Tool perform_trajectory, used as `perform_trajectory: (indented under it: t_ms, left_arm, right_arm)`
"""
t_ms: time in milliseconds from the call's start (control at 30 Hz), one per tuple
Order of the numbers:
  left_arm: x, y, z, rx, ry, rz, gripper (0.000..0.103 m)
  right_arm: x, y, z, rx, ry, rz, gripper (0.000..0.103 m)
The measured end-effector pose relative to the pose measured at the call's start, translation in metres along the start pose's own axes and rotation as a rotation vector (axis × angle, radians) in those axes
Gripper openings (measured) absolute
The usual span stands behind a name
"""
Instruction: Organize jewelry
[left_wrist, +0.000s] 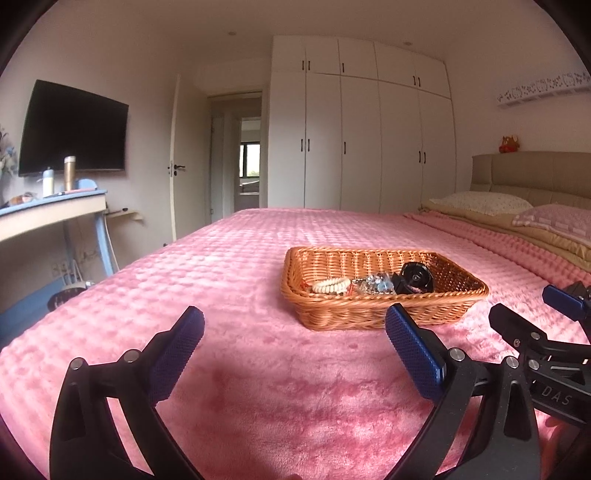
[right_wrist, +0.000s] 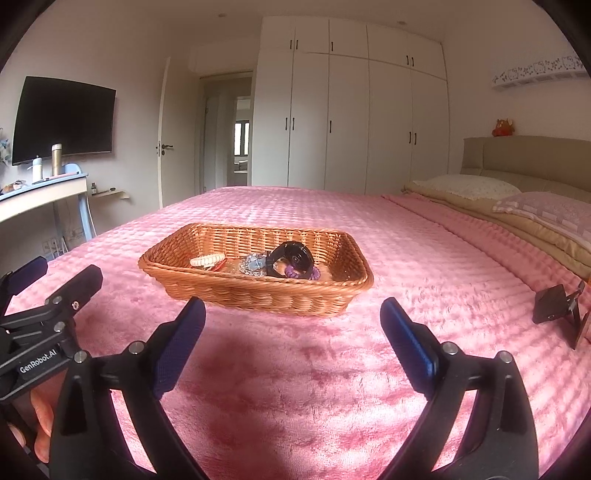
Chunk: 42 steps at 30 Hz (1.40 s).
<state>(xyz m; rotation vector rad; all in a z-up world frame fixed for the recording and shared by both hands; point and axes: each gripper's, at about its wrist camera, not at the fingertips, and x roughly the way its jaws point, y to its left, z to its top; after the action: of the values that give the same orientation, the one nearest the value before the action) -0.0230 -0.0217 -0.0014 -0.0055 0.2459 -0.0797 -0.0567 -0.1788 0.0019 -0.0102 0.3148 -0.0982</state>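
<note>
Both black two-finger grippers with blue pads, left gripper (left_wrist: 295, 339) and right gripper (right_wrist: 293, 328), hang spread wide and empty above the pink plush bedspread (left_wrist: 258, 387), short of the one woven wicker basket (right_wrist: 258, 291). Inside it: one cream bead bracelet (right_wrist: 207, 260), one black watch (right_wrist: 295, 258), a crystal cluster, a purple piece. Judged the approach step; next comes reaching in for one item

A home bedroom: pink-covered bed (left_wrist: 258, 258) with pillows (left_wrist: 480, 203), white wardrobe (left_wrist: 362, 140), wall television (left_wrist: 72, 129).

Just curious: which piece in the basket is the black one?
The watch, propped up at the right end of the pile; the cream beaded bracelet lies at the left.
</note>
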Motion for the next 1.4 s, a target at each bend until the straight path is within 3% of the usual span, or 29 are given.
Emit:
perform_trajectory:
  t_ms: [467, 900, 1400]
  left_arm:
    - [-0.011, -0.004, 0.003, 0.012, -0.06, 0.018, 0.095]
    - [-0.024, -0.008, 0.006, 0.034, -0.113, 0.065, 0.095]
    - [-0.021, -0.004, 0.006, 0.022, -0.094, 0.057, 0.095]
  right_arm:
    - [-0.03, -0.007, 0.001, 0.033, -0.103, 0.022, 0.092]
    - [-0.031, -0.006, 0.005, 0.029, -0.109, 0.007, 0.093]
    - [-0.028, -0.011, 0.005, 0.05, -0.092, 0.012, 0.093]
